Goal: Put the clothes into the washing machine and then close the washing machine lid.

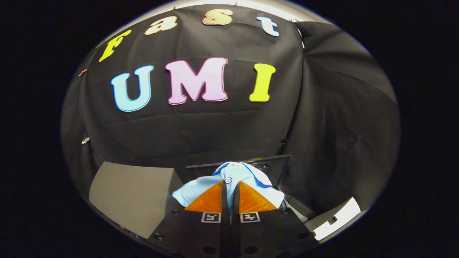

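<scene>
Pinching the light blue garment point(233, 179), the gripper point(230, 195) has its fingers nearly closed with a fold of cloth clamped between them. The shirt drapes to 10 and 2 o'clock off the tips, soft and light, likely to sag. Behind it at 12 o'clock stands a dark panel point(278, 163), probably the washing machine's lid.

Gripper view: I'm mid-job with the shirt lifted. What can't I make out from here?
- Washing machine tub and whether it is open: the light blue shirt and the hand-held gripper, shut on it, cover what lies below.
- Dark panel behind the shirt: partly hidden by it, so lid or not is unclear.
- Lower part of the shirt: hidden behind the fingers.
- Grey surface beside the fingers: cut off, what it is cannot be told.
</scene>
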Tool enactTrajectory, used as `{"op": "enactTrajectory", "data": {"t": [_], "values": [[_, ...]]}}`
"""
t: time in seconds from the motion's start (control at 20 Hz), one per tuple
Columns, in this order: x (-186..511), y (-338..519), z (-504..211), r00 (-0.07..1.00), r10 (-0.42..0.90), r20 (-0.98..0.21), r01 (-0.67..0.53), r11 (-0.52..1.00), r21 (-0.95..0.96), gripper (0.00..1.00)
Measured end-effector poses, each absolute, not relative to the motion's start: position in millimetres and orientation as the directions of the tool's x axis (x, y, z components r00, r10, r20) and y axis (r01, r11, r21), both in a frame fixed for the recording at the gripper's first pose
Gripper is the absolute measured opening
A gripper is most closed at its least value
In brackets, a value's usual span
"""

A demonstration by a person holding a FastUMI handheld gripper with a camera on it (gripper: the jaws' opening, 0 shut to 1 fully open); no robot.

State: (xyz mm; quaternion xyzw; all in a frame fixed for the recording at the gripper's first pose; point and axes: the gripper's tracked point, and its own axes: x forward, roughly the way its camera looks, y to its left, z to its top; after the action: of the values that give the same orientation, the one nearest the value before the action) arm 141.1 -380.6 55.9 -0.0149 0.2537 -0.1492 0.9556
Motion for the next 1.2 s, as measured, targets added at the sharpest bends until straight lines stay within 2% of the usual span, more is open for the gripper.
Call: {"op": "enactTrajectory", "data": {"t": [0.45,0.8,1.2], "values": [[146.0,-452.8,-50.5,0.753,-0.315,-0.578,0.288,0.947,-0.141,0.05],[151.2,-475.5,-150.4,0.708,-0.28,-0.649,0.244,0.958,-0.148,0.05],[147.8,-491.0,-223.7,0.646,-0.268,-0.714,0.22,0.962,-0.162,0.05]]}}
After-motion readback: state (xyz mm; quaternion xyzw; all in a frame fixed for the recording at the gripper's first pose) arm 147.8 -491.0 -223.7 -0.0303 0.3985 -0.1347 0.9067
